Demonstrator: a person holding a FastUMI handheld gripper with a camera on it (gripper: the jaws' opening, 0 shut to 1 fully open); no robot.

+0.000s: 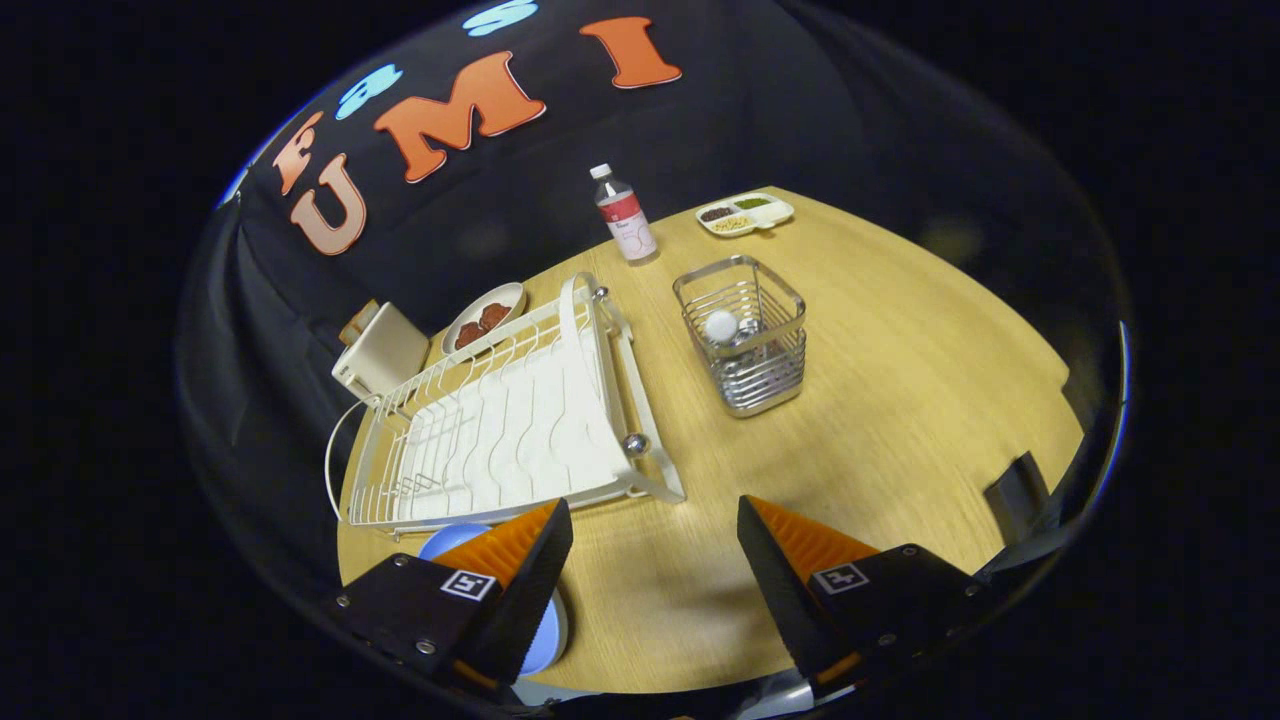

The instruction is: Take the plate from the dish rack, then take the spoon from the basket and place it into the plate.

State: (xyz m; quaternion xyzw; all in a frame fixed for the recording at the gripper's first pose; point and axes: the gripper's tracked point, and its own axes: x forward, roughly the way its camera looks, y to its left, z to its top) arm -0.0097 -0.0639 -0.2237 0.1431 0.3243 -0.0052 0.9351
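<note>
The gripper point(655, 520) hangs with its fingers spread apart over bare table point(900, 400), clasping nothing. A pale blue plate point(450, 540) lies under the left finger. Beyond stand the white dish rack point(500, 430) and wire basket point(745, 340), holding a white-headed spoon point(721, 325); the bottle point(624, 215) label is unreadable

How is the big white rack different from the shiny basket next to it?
The white dish rack is wide, low and painted white; the metal basket is narrow, tall and shiny silver. The dish rack's slots hold no dishes, while the basket holds a spoon with a white end poking up. Both are made of wire and stand on the wooden table, beyond the open gripper. A blue plate lies by one finger.
</note>
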